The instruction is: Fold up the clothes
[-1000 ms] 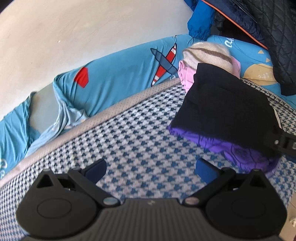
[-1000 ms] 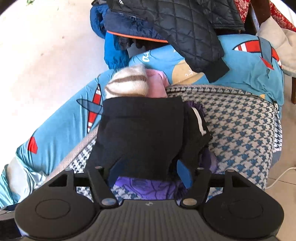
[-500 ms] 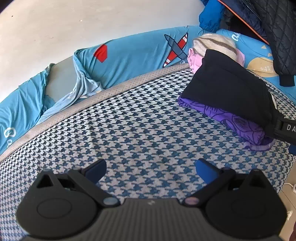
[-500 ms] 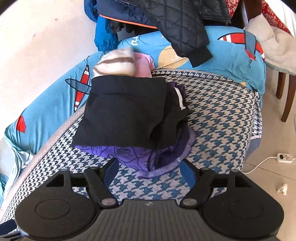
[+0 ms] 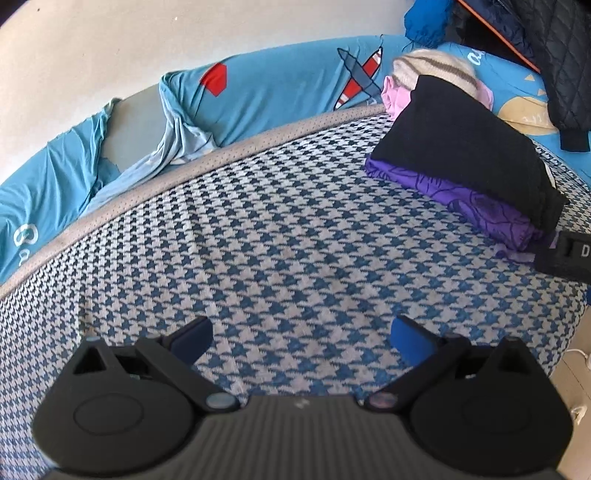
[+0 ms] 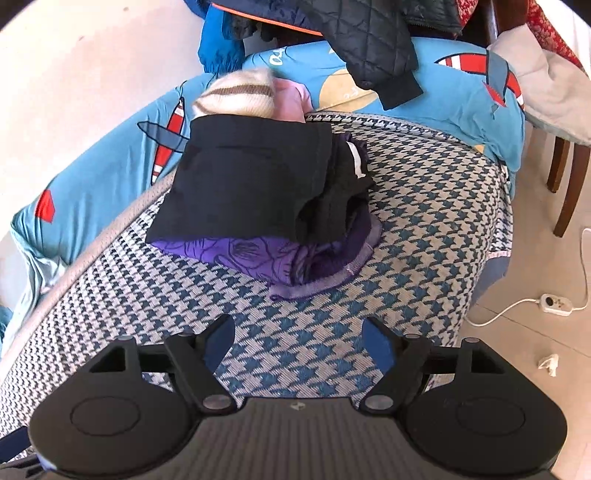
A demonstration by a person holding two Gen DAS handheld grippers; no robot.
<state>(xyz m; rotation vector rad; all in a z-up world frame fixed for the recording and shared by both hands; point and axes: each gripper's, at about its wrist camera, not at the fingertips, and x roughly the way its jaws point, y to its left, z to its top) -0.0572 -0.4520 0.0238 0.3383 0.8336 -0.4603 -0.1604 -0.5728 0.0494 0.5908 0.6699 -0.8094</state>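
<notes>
A folded black garment [image 6: 255,184] lies on top of a folded purple garment [image 6: 258,254] on the houndstooth cushion [image 6: 424,206]. Behind them sit a pink garment [image 6: 291,99] and a striped cream knit [image 6: 236,96]. The same stack shows at the right of the left wrist view: black garment [image 5: 465,147], purple garment [image 5: 476,203]. My right gripper [image 6: 297,347] is open and empty, just short of the stack's near edge. My left gripper [image 5: 301,339] is open and empty over bare cushion [image 5: 277,240], left of the stack. Part of the right gripper [image 5: 565,254] shows at the right edge.
A blue sheet with plane prints [image 5: 288,85] lies behind the cushion against a pale wall. A black quilted jacket [image 6: 369,33] hangs over the back. At right are a wooden chair leg [image 6: 569,184], a white cord with switch [image 6: 554,302] and tiled floor.
Both grippers have pulled back from the stack. The right gripper's fingers were around the black garment's near edge; now they are clear of it, and the garment lies flat on the purple one.
</notes>
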